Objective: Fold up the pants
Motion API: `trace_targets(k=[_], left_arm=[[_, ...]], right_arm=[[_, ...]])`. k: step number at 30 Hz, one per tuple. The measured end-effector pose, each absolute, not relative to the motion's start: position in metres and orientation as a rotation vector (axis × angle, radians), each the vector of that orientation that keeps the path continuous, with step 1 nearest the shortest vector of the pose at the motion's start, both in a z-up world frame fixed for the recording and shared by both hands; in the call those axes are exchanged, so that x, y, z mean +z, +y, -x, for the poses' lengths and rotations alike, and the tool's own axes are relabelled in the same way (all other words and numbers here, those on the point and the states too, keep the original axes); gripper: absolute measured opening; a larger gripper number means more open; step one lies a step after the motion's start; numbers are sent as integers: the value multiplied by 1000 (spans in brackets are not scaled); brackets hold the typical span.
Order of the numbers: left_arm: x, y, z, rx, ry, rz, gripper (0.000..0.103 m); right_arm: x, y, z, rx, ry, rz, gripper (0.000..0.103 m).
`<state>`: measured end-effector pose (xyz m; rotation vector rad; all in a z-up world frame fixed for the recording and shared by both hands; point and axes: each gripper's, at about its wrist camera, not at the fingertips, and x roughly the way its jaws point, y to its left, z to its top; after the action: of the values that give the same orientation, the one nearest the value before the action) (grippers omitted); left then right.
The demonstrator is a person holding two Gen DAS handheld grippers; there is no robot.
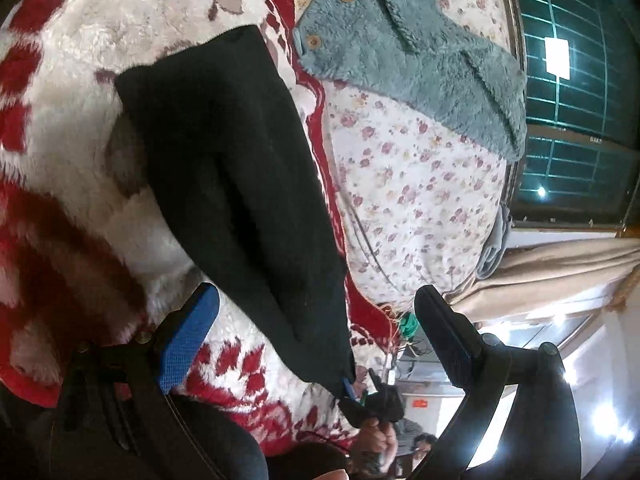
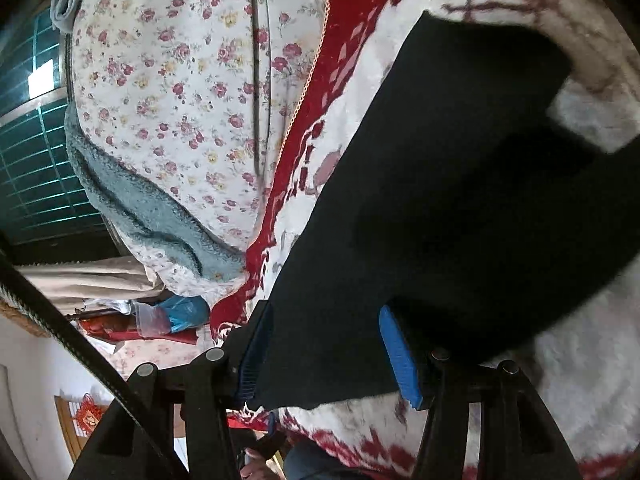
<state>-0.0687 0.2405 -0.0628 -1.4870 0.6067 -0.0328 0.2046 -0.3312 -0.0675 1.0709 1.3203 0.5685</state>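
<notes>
The black pants [image 1: 240, 184] lie on a red-and-white fluffy blanket [image 1: 72, 128]. In the left wrist view my left gripper [image 1: 316, 320] is open, its blue-padded fingers either side of the pants' lower end, not gripping. The right gripper [image 1: 352, 392] shows there, small, at the pants' corner. In the right wrist view the pants [image 2: 440, 208] fill the middle; my right gripper [image 2: 324, 344] has its jaws apart with the pants' edge lying between the blue pads [image 2: 400, 356]. Whether the pads press the cloth is unclear.
A teal fleece garment [image 1: 408, 60] with wooden buttons lies on a floral quilt [image 1: 420, 184] beyond the blanket; it also shows in the right wrist view [image 2: 152, 216]. A window with a green grille [image 1: 576, 92] and beige curtain [image 1: 560, 276] lie beyond.
</notes>
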Motion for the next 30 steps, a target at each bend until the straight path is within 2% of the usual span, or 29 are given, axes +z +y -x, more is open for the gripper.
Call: trace_targets(k=[6, 17, 23, 30], left_arm=[[-65, 250, 59, -53, 603, 1530, 99], [-61, 249, 68, -144, 568, 1581, 98], [-36, 248, 66, -188, 549, 1503, 98], [-55, 257, 50, -91, 636, 1481, 98]], right_arm=[[-69, -332, -203, 630, 1192, -1078, 54], [-75, -338, -202, 614, 1210, -1125, 54], [-75, -337, -201, 609, 1214, -1117, 54], [-75, -337, -201, 609, 1213, -1117, 54]])
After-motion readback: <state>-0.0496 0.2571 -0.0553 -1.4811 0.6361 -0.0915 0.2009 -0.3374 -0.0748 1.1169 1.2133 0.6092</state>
